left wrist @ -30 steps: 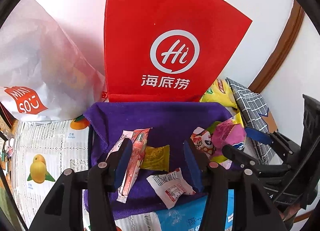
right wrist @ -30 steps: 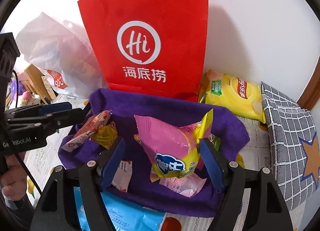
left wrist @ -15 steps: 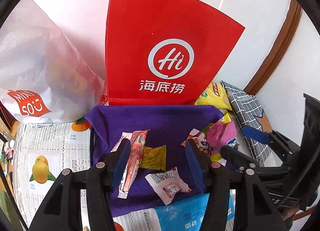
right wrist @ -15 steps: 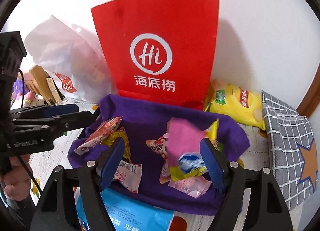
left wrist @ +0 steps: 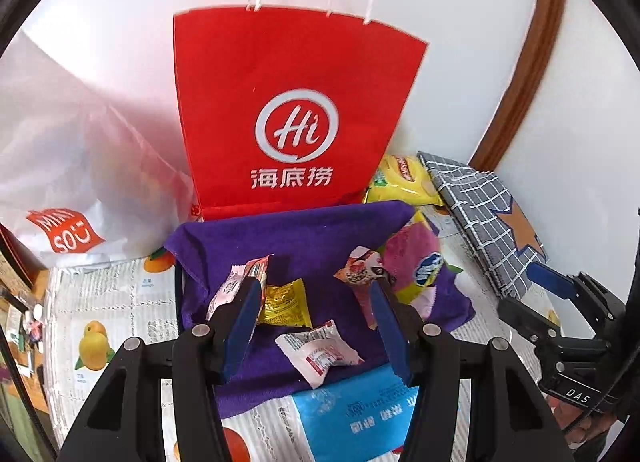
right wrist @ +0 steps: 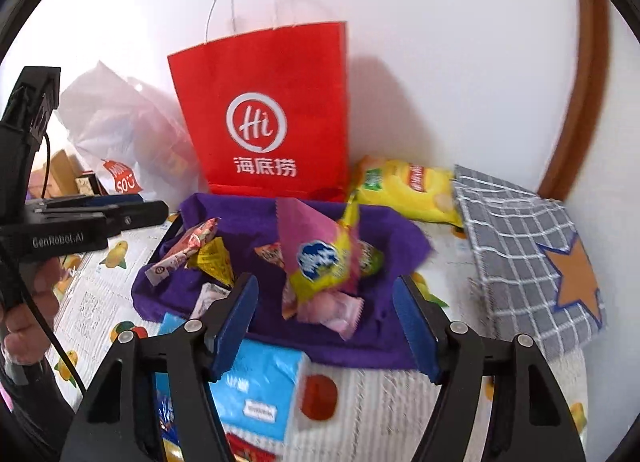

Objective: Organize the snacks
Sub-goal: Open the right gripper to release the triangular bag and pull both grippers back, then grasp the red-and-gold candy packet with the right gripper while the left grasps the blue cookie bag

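Observation:
A purple cloth-lined basket (left wrist: 304, 234) (right wrist: 392, 338) holds several snack packets: a pink-and-yellow bag (left wrist: 416, 266) (right wrist: 320, 258), a yellow sachet (left wrist: 286, 302), a white-and-red packet (left wrist: 320, 352) and a long pink wrapper (left wrist: 236, 282). My left gripper (left wrist: 314, 314) is open and empty, held just before the basket. My right gripper (right wrist: 326, 306) is open and empty, back from the basket's near edge; it also shows at the right of the left wrist view (left wrist: 548, 302).
A red paper bag (left wrist: 292, 121) (right wrist: 264, 121) stands behind the basket against the wall. A white plastic bag (left wrist: 72, 181) lies left, a yellow chip bag (right wrist: 404, 189) and a grey checked box (right wrist: 520, 258) right. A blue packet (left wrist: 356, 410) (right wrist: 256, 386) lies in front.
Both grippers have pulled back and up from the basket. The pink-and-yellow bag, earlier between my right gripper's fingers, now lies in the basket.

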A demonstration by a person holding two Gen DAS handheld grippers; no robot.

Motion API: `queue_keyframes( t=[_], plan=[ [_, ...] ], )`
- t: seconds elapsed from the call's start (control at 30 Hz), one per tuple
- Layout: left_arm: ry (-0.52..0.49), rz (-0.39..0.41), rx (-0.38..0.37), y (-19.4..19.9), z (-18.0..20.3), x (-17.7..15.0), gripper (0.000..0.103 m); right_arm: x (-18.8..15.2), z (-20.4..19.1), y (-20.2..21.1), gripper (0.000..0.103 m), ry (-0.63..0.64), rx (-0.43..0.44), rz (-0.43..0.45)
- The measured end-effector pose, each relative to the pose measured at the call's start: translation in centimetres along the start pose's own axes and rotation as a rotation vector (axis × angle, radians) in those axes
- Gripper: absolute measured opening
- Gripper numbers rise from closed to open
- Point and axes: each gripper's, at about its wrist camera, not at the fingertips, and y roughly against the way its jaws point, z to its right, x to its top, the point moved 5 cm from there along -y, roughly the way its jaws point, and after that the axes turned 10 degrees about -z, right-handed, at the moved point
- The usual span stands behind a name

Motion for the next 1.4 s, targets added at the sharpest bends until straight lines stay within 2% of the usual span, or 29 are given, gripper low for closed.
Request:
queue_keyframes(
  t=[0.17, 0.37, 0.47, 0.53, 0.63, 0.77, 0.97, 1.4],
  plan=[
    [0.003, 0.024, 0.015, 2.0, 0.9, -0.9, 0.055, -2.0, 0.9, 3.0, 0.069, -0.011, -0.048, 0.047],
    [-0.008, 0.053, 0.063, 4.1, 2.3, -3.8, 0.055, -4.5, 1.0, 4.8, 0.069, -0.046, -0.031, 0.079],
    [-0.008, 0.066, 0.078, 5.2, 3.0, -5.4, 0.056, -5.6, 1.0, 5.2, 0.067, -0.081, 0.015, 0.047],
    [-0.005, 0.076, 0.094, 5.8, 3.3, -6.4, 0.058, -6.4, 1.0, 5.5, 0.062, -0.104, 0.025, 0.027],
    [0.000, 0.083, 0.088, 6.6, 3.9, -8.1, 0.063, -7.5, 0.8, 6.0, 0.060, -0.113, 0.028, 0.010],
    [-0.001, 0.064, 0.072, 6.7, 4.6, -10.4, 0.067, -9.2, 0.2, 6.5, 0.060, -0.109, 0.039, 0.011],
    [0.011, 0.022, 0.079, 6.3, 4.6, -14.1, 0.068, -11.6, -1.0, 6.2, 0.060, -0.099, 0.056, -0.004],
    [0.090, -0.093, 0.084, 2.9, 2.2, -20.1, 0.068, -15.9, -3.5, 2.1, 0.057, -0.095, 0.084, -0.102]
  ],
)
